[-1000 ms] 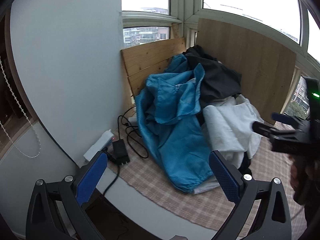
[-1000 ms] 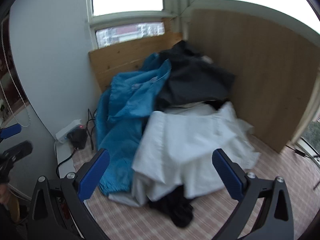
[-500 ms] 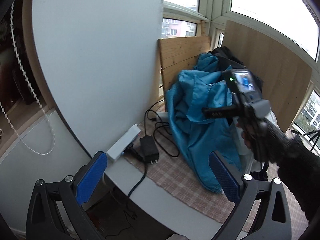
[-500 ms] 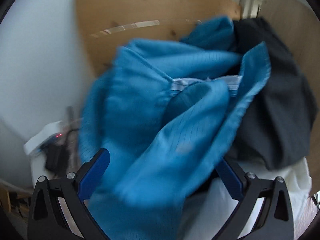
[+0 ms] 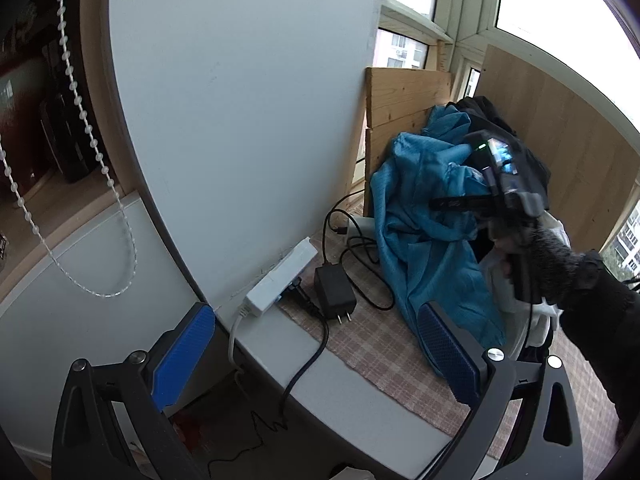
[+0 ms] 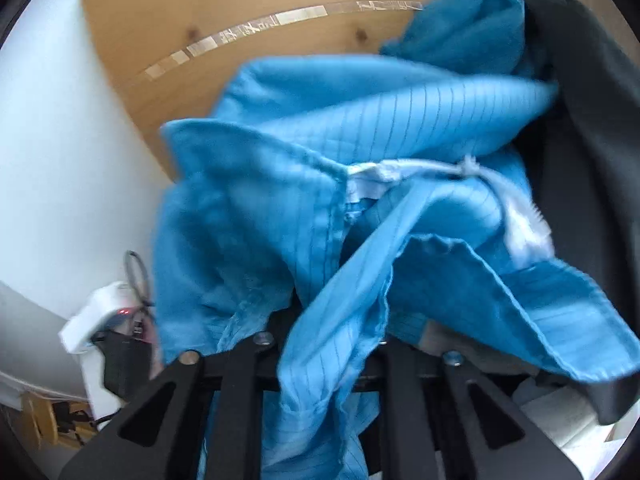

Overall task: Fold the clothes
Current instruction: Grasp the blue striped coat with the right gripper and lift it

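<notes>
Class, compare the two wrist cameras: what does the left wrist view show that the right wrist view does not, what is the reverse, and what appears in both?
Left wrist view only: the open left gripper, a bead cord, the checked cloth, the person's sleeve.

Right wrist view only: the right gripper's jaws have just been closing on a fold of the blue garment, and its white drawstring shows.

Both: blue garment, dark garment, white power strip, wooden boards.

A crumpled blue striped garment (image 6: pixel 320 184) lies heaped beside dark clothing (image 6: pixel 592 152), against wooden boards.
</notes>
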